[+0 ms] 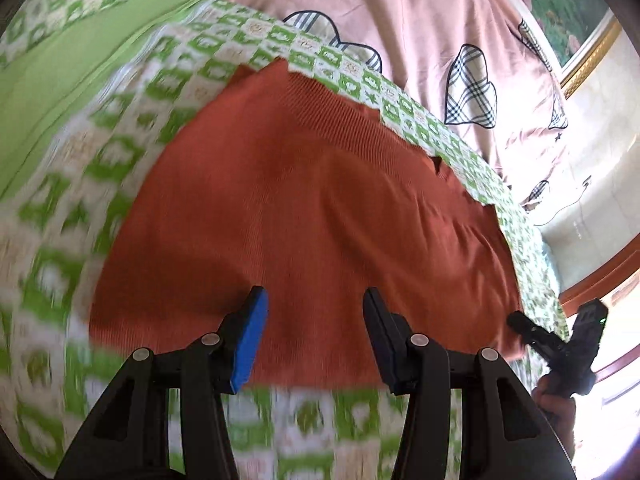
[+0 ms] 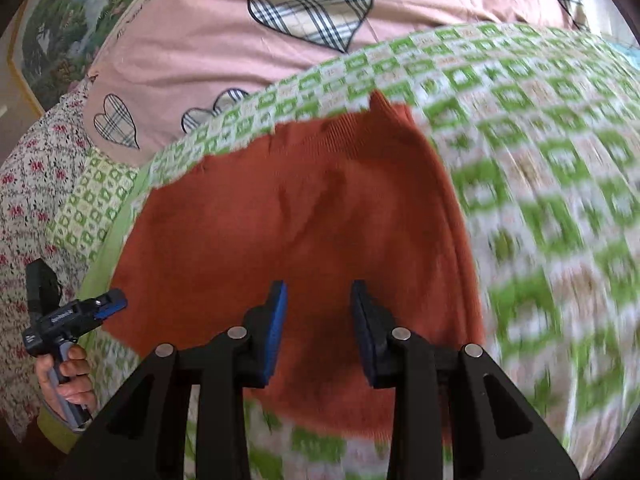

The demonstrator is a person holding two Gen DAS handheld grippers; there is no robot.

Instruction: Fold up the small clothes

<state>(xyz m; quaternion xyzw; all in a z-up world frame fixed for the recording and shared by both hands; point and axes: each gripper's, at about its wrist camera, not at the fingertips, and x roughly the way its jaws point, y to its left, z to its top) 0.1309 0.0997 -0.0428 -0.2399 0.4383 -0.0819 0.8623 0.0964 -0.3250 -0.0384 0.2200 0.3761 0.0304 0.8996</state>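
A rust-orange ribbed knit garment [image 1: 312,208] lies spread flat on a green-and-white checked bedspread [image 1: 120,152]. My left gripper [image 1: 314,300] is open and empty, its fingers over the garment's near edge. My right gripper shows at the right edge of the left wrist view [image 1: 520,322], beside the garment's right corner. In the right wrist view the garment [image 2: 304,208] fills the middle, and my right gripper [image 2: 319,292] is open and empty above its near part. My left gripper [image 2: 116,302] shows at the left by the garment's left corner, held by a hand.
A pink quilt with plaid hearts [image 1: 400,20] lies beyond the bedspread. A framed floral picture [image 1: 568,12] hangs on the wall at the right. A floral sheet [image 2: 36,184] lies at the left in the right wrist view. Both views are motion-blurred.
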